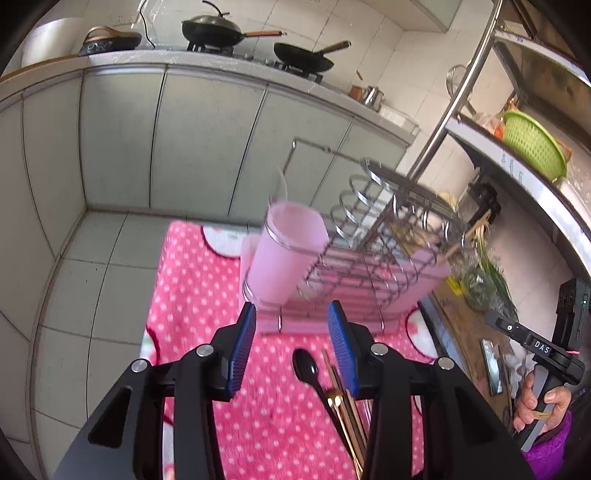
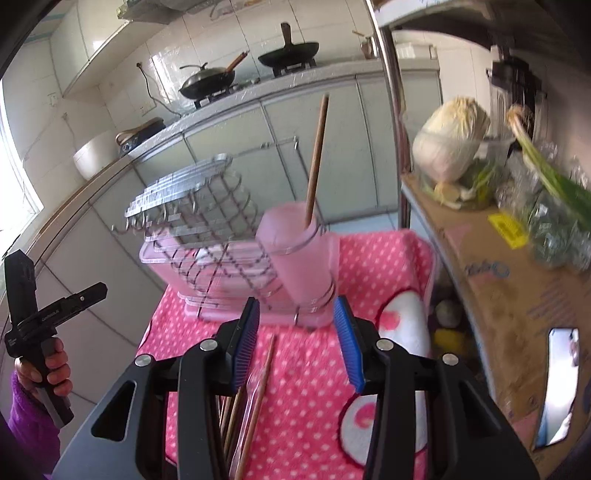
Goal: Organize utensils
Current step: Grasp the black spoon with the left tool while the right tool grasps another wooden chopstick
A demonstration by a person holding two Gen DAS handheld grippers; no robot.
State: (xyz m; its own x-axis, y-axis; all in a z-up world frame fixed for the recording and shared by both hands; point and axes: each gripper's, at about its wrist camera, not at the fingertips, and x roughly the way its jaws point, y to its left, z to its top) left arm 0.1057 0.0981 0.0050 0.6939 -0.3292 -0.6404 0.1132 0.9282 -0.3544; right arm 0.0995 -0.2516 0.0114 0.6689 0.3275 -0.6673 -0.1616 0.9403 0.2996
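The left gripper has its two black arms parted about halfway, the ribbed blue pads facing each other with nothing between them. The right gripper stands much the same: jaws partly open, blue pads bare, gripping nothing. A hand in a purple sleeve holds the left tool's handle in the right wrist view; the other hand shows in the left wrist view.

Just below the left gripper lies a glossy black spoon, its oval bowl toward the rack, beside a bundle of slim brown and gold-toned chopsticks. In the right wrist view thin wooden chopsticks lie under the gripper on the cloth.

Ahead stands a frosted pink cylindrical cup held in wire rings at the end of a chrome wire dish rack, which sits on a pink plastic drip tray. One long wooden chopstick stands upright in the cup.

All of this rests on a fluffy pink cloth with white dots. Pale grey-green cabinet doors run under a grey countertop, where two dark woks sit on a stove against white wall tiles. A steel shelf at the side carries a green plastic colander; a cabbage and green onions lie on cardboard.
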